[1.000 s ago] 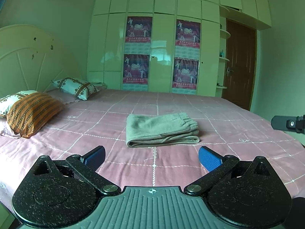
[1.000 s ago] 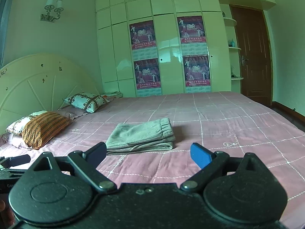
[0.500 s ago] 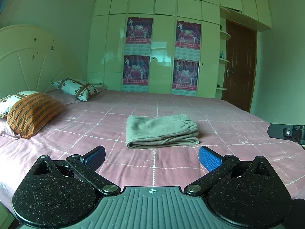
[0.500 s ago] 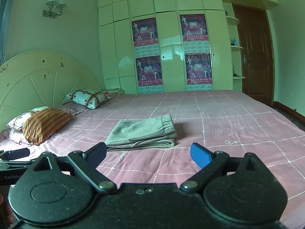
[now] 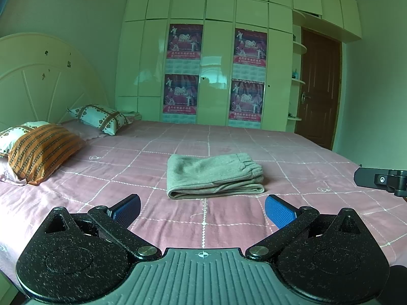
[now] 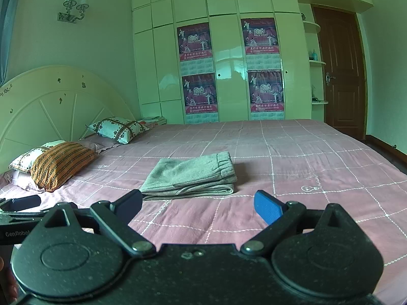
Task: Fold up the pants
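Both my left tongs (image 5: 202, 209) and right tongs (image 6: 198, 204) hang spread wide and empty over the near edge of the bed (image 5: 292, 157). Just beyond them the pants (image 5: 213, 175) lie folded flat, long axis left to right, waistband right; neither side looks clearly nearer.

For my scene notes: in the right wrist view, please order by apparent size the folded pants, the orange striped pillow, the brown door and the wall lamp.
As they look in that view:
1. brown door
2. folded pants and orange striped pillow: about alike, so I do not rank them
3. wall lamp

The door stands farthest away, so its true size is larger still.
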A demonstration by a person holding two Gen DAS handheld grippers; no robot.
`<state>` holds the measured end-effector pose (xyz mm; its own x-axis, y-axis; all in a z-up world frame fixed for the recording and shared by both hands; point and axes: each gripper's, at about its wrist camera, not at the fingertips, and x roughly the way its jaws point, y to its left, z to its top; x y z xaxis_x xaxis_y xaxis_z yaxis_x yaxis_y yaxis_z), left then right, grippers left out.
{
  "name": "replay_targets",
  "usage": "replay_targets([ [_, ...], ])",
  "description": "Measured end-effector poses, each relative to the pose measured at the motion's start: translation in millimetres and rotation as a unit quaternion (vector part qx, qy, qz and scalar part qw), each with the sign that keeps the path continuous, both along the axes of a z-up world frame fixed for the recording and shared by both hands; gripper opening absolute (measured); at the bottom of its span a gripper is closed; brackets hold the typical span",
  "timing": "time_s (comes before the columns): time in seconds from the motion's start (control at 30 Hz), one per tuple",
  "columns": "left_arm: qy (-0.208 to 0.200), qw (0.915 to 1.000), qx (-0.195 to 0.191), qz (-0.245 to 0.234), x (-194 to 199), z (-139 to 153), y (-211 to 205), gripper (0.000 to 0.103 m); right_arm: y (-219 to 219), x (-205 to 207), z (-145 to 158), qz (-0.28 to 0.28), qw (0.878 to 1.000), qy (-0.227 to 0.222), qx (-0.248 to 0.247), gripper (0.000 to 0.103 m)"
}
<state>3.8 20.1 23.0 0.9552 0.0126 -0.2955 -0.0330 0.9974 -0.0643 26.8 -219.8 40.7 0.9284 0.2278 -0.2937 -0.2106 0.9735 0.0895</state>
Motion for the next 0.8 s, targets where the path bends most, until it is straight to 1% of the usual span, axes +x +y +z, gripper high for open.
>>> replay_targets([
  [0.8,0.002,1.0,-0.002,0.001,-1.0,2.6,-2.0,0.103,-0.8,-0.1,0.3,0.001,1.0,0.0,-0.001,0.089],
])
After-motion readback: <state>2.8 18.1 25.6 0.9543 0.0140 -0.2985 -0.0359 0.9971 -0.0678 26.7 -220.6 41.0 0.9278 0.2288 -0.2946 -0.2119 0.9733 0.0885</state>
